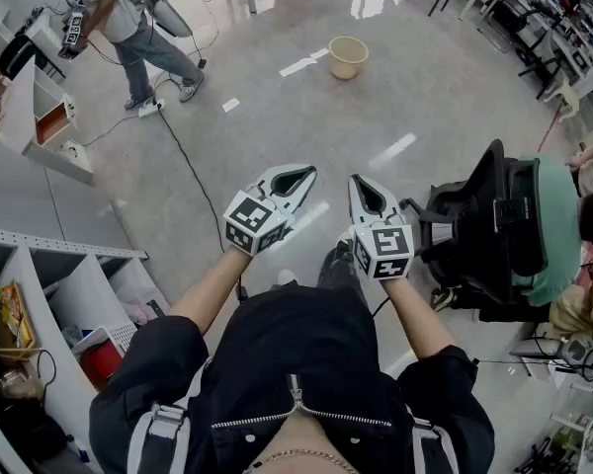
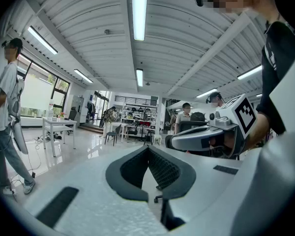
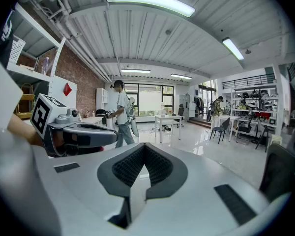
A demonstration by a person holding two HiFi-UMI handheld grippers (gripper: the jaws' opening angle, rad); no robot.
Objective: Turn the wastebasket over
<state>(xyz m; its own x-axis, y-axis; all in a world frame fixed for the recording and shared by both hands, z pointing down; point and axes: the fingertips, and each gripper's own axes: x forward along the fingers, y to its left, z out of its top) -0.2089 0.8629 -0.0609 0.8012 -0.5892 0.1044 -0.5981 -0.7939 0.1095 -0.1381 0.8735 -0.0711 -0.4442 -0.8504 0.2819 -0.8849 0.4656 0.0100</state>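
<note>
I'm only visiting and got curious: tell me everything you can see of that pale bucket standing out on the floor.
The wastebasket is a small round tub, pale cream-yellow and plastic by its look, with a rim round the top and walls that narrow slightly towards the base. It stands upright, mouth up, on the glossy grey floor. It is too small in the head view to tell whether anything is inside. Nothing touches it. It stands alone in the open, far ahead of the person.

Right tool (image 3: 144,146) with jaws together
</note>
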